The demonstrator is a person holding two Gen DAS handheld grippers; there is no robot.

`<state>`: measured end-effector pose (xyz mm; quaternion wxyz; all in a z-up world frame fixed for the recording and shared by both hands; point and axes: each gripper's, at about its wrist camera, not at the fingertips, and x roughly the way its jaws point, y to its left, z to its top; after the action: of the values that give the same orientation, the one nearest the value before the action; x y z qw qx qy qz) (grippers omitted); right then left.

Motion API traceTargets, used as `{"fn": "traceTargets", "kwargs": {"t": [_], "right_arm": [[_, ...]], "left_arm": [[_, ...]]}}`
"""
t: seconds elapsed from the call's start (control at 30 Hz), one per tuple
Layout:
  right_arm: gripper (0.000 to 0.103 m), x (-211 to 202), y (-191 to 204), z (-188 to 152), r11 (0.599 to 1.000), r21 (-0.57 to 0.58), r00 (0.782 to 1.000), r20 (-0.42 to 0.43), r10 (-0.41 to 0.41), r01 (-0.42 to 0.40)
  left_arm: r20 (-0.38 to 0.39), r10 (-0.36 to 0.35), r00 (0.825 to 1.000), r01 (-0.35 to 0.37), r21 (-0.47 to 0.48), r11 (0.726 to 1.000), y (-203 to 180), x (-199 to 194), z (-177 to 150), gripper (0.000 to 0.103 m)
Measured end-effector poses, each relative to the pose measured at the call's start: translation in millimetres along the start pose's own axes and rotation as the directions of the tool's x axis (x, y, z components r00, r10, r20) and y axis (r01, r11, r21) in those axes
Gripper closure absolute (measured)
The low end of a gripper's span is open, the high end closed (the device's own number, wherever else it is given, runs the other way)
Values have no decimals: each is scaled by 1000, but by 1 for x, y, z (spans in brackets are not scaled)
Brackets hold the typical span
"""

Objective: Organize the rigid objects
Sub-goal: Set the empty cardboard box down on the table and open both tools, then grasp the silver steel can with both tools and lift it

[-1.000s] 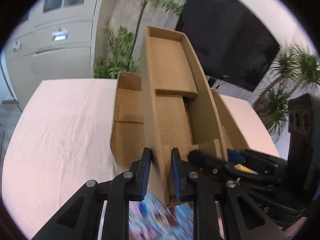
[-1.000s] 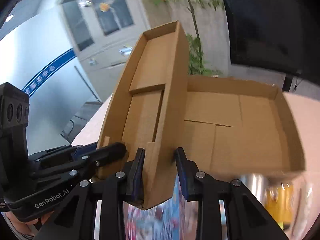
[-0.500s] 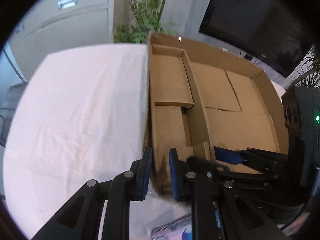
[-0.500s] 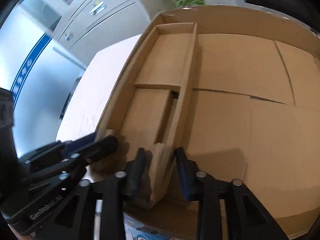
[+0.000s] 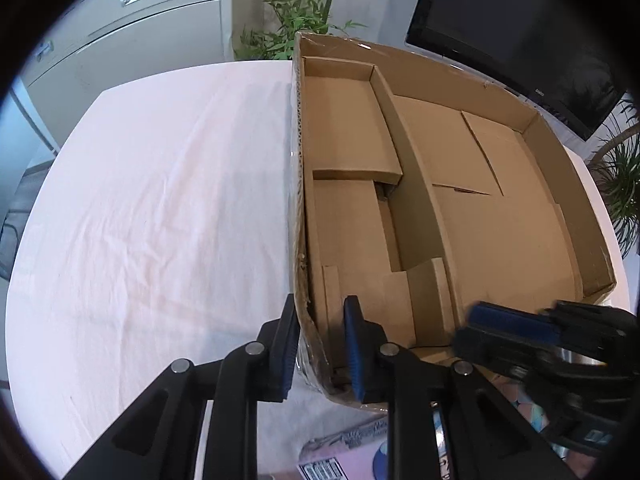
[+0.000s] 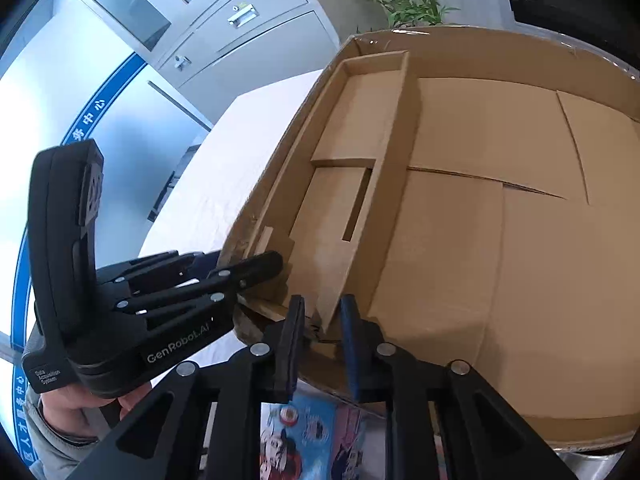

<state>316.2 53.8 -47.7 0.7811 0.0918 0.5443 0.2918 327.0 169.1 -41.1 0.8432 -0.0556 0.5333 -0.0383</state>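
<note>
A narrow cardboard tray (image 5: 352, 184) lies inside a large open cardboard box (image 5: 520, 208), against the box's left wall. My left gripper (image 5: 320, 344) straddles the near left corner of the box and tray, its pads a little apart from the cardboard. My right gripper (image 6: 320, 332) straddles the near end of the tray's right wall (image 6: 376, 216), with its pads slightly apart from it. The right gripper shows in the left wrist view (image 5: 528, 340); the left gripper shows in the right wrist view (image 6: 192, 292).
The box sits on a table with a pale pink cloth (image 5: 160, 208). Colourful printed packages (image 6: 312, 436) lie below the grippers at the near edge. Grey cabinets (image 5: 132, 32), plants (image 5: 296, 12) and a black TV (image 5: 520, 20) stand behind.
The narrow tray went from tilted up above the box to lying flat inside it at the left wall. Both grippers' jaws have widened slightly around the cardboard.
</note>
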Motion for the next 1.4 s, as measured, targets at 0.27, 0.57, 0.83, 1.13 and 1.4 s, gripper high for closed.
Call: {"fn": "traceTargets", "kwargs": {"t": [0.27, 0.57, 0.83, 1.13, 1.4], "right_arm": [[0, -135, -30, -78, 969, -103, 942, 280, -186, 223], [1, -184, -22, -209, 912, -73, 872, 333, -360, 404], [1, -197, -24, -272, 909, -85, 869, 342, -358, 409], [1, -197, -22, -293, 904, -85, 867, 335, -370, 419], [7, -185, -75, -272, 965, 62, 934, 243, -263, 255]], "left_arm": [[323, 82, 943, -97, 31, 995, -22, -111, -63, 13], [464, 23, 886, -42, 32, 999, -91, -184, -183, 13], [443, -11, 896, -1, 27, 1000, -100, -188, -202, 13], [435, -63, 898, 59, 23, 998, -101, -186, -217, 20], [198, -342, 919, 341, 42, 939, -122, -116, -161, 20]]}}
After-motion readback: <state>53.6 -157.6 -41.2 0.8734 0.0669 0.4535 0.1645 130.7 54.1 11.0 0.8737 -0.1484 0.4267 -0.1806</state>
